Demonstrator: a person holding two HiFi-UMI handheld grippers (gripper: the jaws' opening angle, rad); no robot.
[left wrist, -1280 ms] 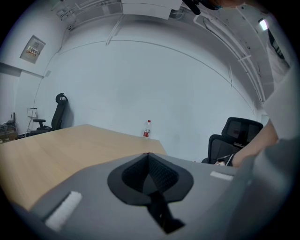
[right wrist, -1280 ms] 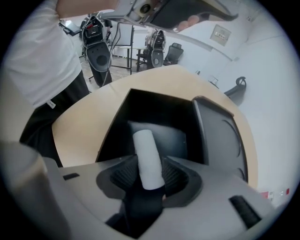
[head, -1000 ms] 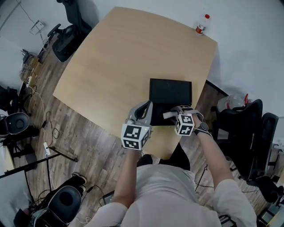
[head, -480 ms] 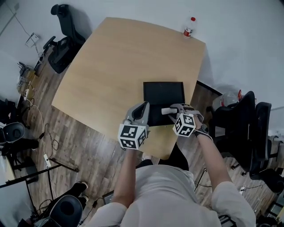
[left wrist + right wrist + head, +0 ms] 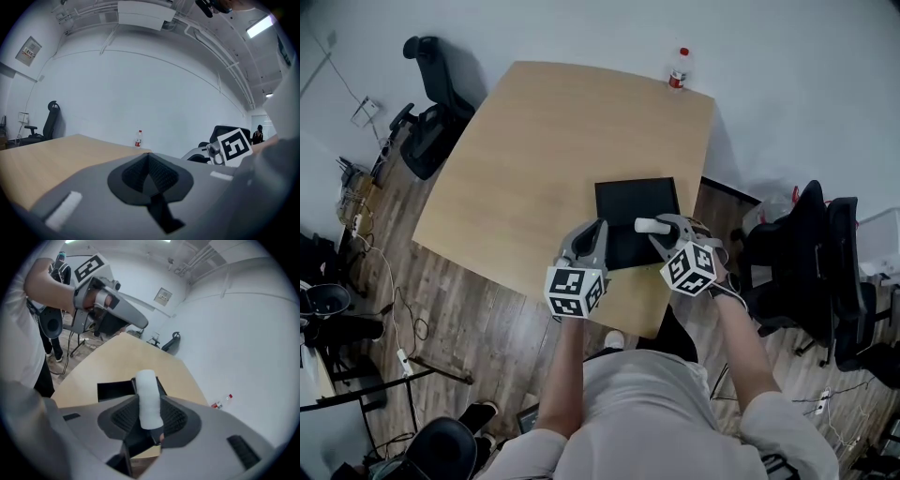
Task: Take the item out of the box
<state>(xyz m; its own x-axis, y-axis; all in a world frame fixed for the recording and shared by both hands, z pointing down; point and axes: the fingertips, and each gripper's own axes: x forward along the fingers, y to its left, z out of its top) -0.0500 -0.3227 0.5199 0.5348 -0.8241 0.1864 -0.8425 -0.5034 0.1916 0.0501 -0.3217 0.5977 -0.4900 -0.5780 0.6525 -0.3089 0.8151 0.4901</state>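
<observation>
A flat black box (image 5: 633, 211) lies open near the front edge of the wooden table (image 5: 553, 141). My right gripper (image 5: 659, 230) is shut on a white cylinder (image 5: 648, 225) and holds it in the air over the box's right side. In the right gripper view the cylinder (image 5: 146, 397) stands between the pads (image 5: 176, 418), which have just tightened slightly on it, with the box (image 5: 112, 389) below. My left gripper (image 5: 592, 236) hovers at the box's front left corner. Its jaws (image 5: 149, 173) are shut on nothing.
A plastic bottle (image 5: 678, 67) with a red label stands at the table's far corner. Office chairs stand left (image 5: 431, 122) and right (image 5: 806, 244) of the table. Cables lie on the wooden floor (image 5: 384, 234) at the left.
My right gripper has lifted the white cylinder up out of the box and tipped it more level. The left gripper has risen a little beside the box.
</observation>
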